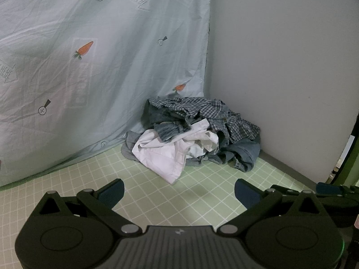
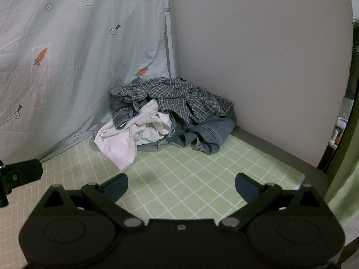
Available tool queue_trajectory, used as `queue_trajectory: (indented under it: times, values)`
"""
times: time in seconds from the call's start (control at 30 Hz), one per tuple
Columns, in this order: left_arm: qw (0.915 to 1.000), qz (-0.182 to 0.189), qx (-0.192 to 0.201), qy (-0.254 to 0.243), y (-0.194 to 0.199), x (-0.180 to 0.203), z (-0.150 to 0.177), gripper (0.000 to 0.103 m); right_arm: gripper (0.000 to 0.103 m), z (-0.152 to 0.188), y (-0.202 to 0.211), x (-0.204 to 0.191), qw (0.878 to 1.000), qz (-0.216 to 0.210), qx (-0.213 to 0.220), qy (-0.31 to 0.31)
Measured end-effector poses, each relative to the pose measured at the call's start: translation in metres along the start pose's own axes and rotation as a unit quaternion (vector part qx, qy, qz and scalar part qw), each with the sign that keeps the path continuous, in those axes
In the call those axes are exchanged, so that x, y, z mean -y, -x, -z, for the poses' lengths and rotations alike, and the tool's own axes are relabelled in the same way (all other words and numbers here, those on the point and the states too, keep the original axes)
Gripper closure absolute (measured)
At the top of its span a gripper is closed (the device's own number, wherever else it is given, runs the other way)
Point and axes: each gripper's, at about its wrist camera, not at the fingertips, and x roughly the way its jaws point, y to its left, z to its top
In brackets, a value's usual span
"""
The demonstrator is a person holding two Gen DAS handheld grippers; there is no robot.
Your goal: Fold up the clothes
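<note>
Still crumpled, clothes pile [image 1: 193, 134] in corner.

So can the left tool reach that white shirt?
Probably yes. The left tool is open, and only bare green checked mat lies between it and the white shirt at the pile's front.

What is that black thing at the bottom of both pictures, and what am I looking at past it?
Each picture comes from a camera on a hand-held two-finger gripper. One shows the left gripper, the other the right gripper. Both are open and hold nothing. Ahead, on a green checked surface, clothes lie heaped in the corner: a white garment, a checked shirt on top, and denim. A carrot-print sheet hangs on the left, a plain wall on the right.
</note>
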Motion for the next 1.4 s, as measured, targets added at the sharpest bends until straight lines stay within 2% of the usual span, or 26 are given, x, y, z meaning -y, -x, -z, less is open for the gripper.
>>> queue_trajectory:
  times: [1.4]
  values:
    - [0.9998, -0.003, -0.014, 0.012, -0.0047, 0.0014, 0.0006, 0.000, 0.000, 0.0040, -0.0062, 0.0031, 1.000, 0.002, -0.007, 0.001]
